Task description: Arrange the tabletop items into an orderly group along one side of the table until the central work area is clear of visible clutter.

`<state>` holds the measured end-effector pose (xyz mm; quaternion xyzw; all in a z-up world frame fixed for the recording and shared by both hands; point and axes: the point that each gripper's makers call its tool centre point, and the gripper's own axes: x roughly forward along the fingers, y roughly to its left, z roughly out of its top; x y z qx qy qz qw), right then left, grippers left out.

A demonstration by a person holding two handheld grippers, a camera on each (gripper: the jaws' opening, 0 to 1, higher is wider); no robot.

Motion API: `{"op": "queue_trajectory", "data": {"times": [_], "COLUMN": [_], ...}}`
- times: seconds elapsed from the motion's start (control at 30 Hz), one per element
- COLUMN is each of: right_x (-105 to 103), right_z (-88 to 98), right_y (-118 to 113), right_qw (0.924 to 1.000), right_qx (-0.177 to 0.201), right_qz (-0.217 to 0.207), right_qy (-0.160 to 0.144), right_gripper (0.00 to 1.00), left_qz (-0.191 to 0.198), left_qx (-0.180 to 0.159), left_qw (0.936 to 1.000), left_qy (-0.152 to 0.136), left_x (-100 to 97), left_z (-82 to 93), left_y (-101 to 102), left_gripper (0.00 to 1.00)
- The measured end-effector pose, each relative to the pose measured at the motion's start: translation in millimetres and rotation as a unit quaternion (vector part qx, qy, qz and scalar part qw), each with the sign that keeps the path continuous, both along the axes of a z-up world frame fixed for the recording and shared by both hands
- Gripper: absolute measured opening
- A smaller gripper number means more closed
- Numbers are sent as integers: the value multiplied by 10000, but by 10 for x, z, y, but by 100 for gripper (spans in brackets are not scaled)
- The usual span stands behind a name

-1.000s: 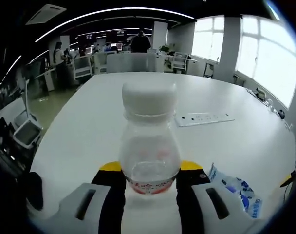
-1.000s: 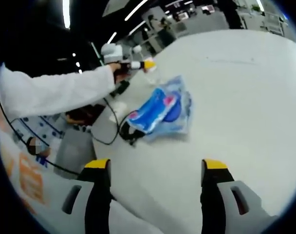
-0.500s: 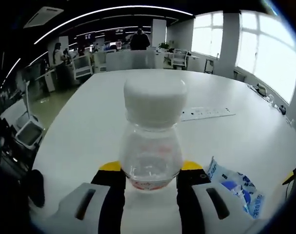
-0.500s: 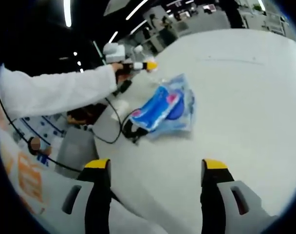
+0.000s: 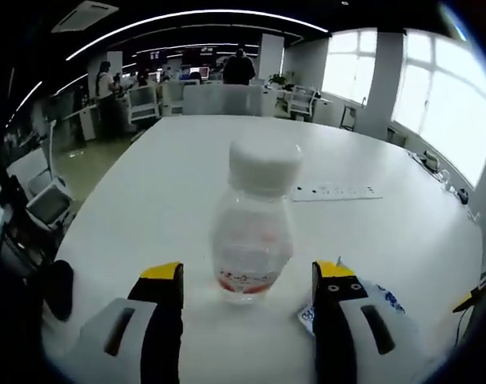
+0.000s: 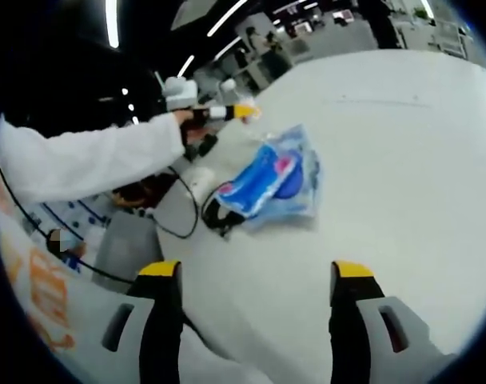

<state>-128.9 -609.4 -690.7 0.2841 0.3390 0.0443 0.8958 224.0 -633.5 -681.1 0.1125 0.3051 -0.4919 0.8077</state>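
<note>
One clear bottle (image 5: 254,228) with a white cap stands upright at the centre of the left gripper view on the white bench (image 5: 147,200), between the fingers of the left gripper (image 5: 247,284), which are apart and not touching it. A blue packet (image 6: 271,180) lies left of centre in the right gripper view. The right gripper (image 6: 257,282) has its fingers wide apart, holding nothing.

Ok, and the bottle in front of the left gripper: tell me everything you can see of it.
The bottle is small, clear plastic, with a wide white screw cap and a red-printed label band round its base. It looks nearly empty. It stands upright on the white table, between the open jaws of the left gripper, with a gap on each side, so nothing grips it. A blue-and-white packet lies to its right.
</note>
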Motion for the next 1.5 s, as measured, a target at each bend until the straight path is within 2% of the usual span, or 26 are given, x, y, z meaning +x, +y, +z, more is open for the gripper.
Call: {"op": "queue_trajectory", "data": {"times": [0.17,0.33,0.5,0.77,0.9,1.07,1.17,1.3,1.5], "right_x": [6,-43,-163,-438,-551,-584,-585,-579,-542], "right_z": [45,69,20,-36,-48,12,54,47,19], "right_y": [0,-39,-93,-155,-222,-336,-353,-301,-219], "right_qw": [9999,9998,9996,9990,9980,9957,9957,9967,9983], "right_qx": [-7,-3,37,54,63,101,11,-20,-12], "right_qz": [5,-84,-192,-392,-584,-865,-853,-726,-508], "right_qy": [-112,-195,-191,-193,-219,-320,-371,-354,-273], "right_gripper": [75,75,74,74,74,74,75,75,74], "left_qz": [116,166,298,437,770,1134,1272,1245,1517], "left_qx": [-40,-87,-87,-97,-257,-299,-448,-328,-248], "left_qw": [9999,9998,9995,9990,9967,9931,9908,9917,9879], "left_qy": [-33,-87,-39,-42,-53,27,97,19,187], "left_x": [-58,-201,-374,-661,-872,-1111,-1205,-1325,-1433], "left_z": [84,168,177,223,266,209,251,255,116], "left_y": [142,320,524,740,886,1115,1241,1404,1674], "left_gripper": [71,73,73,73,73,73,73,73,73]}}
